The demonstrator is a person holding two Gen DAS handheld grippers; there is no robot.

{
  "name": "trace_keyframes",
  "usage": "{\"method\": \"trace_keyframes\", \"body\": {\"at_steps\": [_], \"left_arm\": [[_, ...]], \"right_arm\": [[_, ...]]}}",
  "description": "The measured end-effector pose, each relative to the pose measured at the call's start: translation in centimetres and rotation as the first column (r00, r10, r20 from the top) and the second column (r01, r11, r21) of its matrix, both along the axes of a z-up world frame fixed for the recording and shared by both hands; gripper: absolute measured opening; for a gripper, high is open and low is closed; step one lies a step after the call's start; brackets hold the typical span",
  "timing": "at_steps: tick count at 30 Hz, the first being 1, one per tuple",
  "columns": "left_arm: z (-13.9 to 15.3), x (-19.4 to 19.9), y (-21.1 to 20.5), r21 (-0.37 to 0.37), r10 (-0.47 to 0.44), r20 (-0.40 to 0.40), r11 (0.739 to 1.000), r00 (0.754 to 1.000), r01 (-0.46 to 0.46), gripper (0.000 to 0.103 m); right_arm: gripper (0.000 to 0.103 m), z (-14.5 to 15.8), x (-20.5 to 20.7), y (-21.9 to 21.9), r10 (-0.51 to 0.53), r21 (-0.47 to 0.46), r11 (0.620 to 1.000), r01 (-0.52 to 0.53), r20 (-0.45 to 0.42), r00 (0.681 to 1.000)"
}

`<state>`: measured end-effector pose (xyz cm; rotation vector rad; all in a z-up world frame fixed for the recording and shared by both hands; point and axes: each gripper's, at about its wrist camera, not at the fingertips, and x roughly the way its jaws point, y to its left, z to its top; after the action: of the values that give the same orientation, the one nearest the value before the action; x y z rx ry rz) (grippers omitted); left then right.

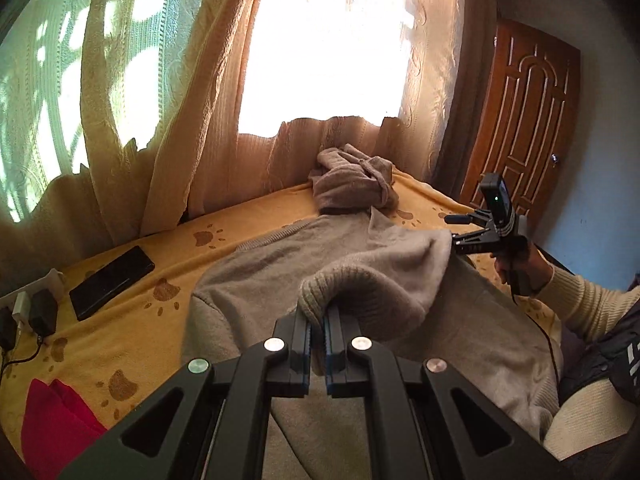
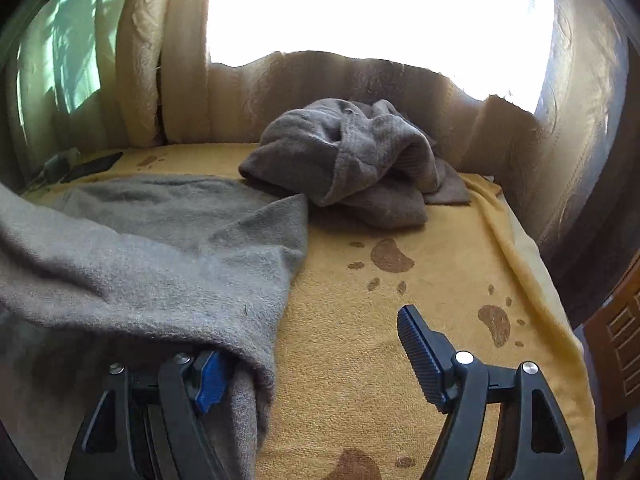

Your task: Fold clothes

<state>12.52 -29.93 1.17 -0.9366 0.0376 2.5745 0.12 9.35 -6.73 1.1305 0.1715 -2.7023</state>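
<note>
Both wrist cameras look low across the bed (image 1: pixel 132 320) toward the curtained window (image 2: pixel 360 12).

Sweater cuff (image 1: pixel 340 284) between left jaws

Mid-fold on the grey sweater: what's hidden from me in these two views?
- Left wrist view: left gripper fingertips, buried under the grey knit sweater's ribbed cuff.
- Right wrist view: right gripper's left finger, draped by sweater.
- Crumpled grey-brown garment: type unclear, bunched.

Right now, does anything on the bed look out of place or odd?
Yes. A second grey garment lies crumpled in a heap near the curtain, unfolded. A black phone and chargers sit on the yellow blanket left of the sweater, inside the folding area.
</note>
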Motion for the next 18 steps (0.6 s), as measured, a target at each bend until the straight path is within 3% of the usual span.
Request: {"method": "trace_keyframes", "body": {"at_steps": [2, 5, 8, 12, 18], "left_arm": [[-2.6, 0.0, 0.1, -0.002, -0.010, 0.072, 1.000, 0.997, 0.011, 0.007], [-6.6, -0.1, 0.3, -0.012, -0.022, 0.191, 1.000, 0.981, 0.025, 0.007], [-9.2, 0.2, 0.4, -0.036, -0.019, 0.260, 0.999, 0.965, 0.029, 0.007], [-9.5, 0.8, 0.0, -0.014, -0.010, 0.257, 1.000, 0.966, 0.014, 0.008], [-8.5, 1.1, 0.5, 0.001, -0.013, 0.227, 1.000, 0.974, 0.013, 0.008]], "right_arm": [[0.078, -0.9, 0.1, 1.8, -0.017, -0.063, 0.998, 0.021, 0.055, 0.998], [0.078, -2.0, 0.6, 1.9, 0.005, -0.054, 0.999, 0.000, 0.090, 0.996], [0.079, -1.5, 1.2, 1.2, 0.047, -0.036, 0.998, -0.044, 0.076, 0.996], [0.079, 0.3, 2.1, 1.3, 0.105, -0.060, 0.993, -0.102, 0.057, 0.993], [0.079, 4.6, 3.1, 3.2, 0.166, -0.297, 0.941, -0.163, -0.014, 0.986]]}}
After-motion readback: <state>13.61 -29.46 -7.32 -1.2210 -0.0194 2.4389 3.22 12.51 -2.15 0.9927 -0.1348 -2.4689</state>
